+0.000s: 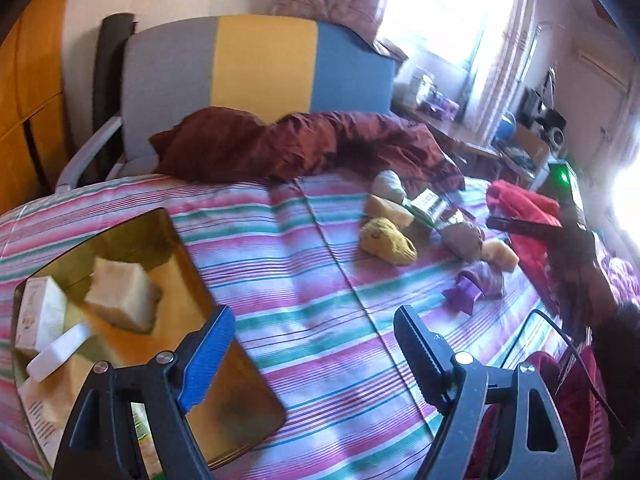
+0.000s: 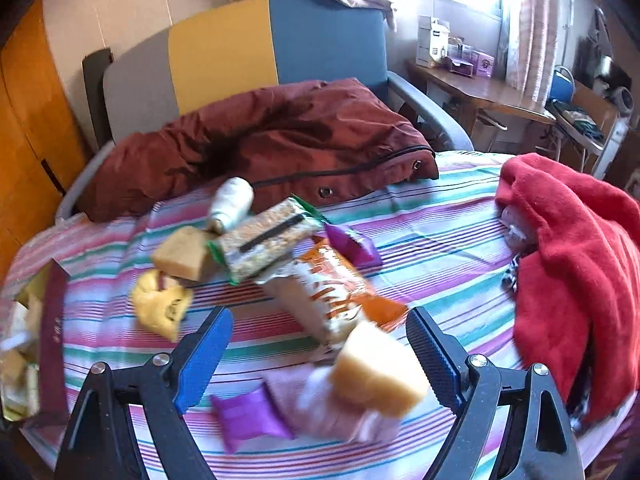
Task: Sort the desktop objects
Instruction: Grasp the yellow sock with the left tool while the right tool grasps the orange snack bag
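A heap of small packets lies on the striped cloth: a yellow sponge-like block [image 2: 378, 370], a purple packet [image 2: 250, 420], an orange wrapper [image 2: 340, 292], a green-edged cereal bar [image 2: 264, 246], a yellow pouch [image 2: 162, 304] and a white roll [image 2: 234, 202]. My right gripper [image 2: 318, 354] is open and empty, with the yellow block between its fingers' line. My left gripper [image 1: 316, 354] is open and empty above the cloth, just right of a brown tray [image 1: 224, 368] that holds a pale block [image 1: 124, 296], a white box [image 1: 40, 316] and a white bar [image 1: 60, 352]. The heap shows far right [image 1: 388, 240].
A maroon jacket [image 2: 260, 140] lies at the back of the table before a grey, yellow and blue chair [image 2: 224, 44]. A red cloth [image 2: 572, 260] is heaped at the right. The right hand's gripper [image 1: 568, 200] shows at the far right in the left wrist view.
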`<state>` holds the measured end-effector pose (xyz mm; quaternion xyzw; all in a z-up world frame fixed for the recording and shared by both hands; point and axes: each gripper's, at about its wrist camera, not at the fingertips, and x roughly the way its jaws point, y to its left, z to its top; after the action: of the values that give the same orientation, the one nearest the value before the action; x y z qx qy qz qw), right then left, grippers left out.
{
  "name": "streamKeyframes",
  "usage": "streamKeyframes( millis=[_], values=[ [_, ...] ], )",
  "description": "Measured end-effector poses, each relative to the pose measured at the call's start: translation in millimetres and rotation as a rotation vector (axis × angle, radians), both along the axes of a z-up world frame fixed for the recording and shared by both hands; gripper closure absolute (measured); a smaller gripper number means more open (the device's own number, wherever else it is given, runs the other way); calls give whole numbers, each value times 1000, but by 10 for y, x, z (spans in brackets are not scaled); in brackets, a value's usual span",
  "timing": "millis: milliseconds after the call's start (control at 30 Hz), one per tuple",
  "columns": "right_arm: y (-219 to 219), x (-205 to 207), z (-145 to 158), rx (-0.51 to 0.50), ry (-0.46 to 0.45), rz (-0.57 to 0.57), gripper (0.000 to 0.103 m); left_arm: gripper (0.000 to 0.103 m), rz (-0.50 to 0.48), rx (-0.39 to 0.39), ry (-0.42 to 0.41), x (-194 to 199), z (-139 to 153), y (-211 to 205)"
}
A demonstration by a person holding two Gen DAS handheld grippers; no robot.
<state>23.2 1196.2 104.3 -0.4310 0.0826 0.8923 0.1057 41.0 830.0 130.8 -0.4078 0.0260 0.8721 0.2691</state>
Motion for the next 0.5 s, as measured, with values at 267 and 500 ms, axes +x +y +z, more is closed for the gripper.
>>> streamKeyframes(
  millis=[267,500],
  values=[
    [15,-312,-225,97,-94,102,14,20,-83,-45,-29,-52,-117,439],
    [14,-442,-453,142,-157,132,15,20,-129,-96,-58,-124,-267,722]
  ],
)
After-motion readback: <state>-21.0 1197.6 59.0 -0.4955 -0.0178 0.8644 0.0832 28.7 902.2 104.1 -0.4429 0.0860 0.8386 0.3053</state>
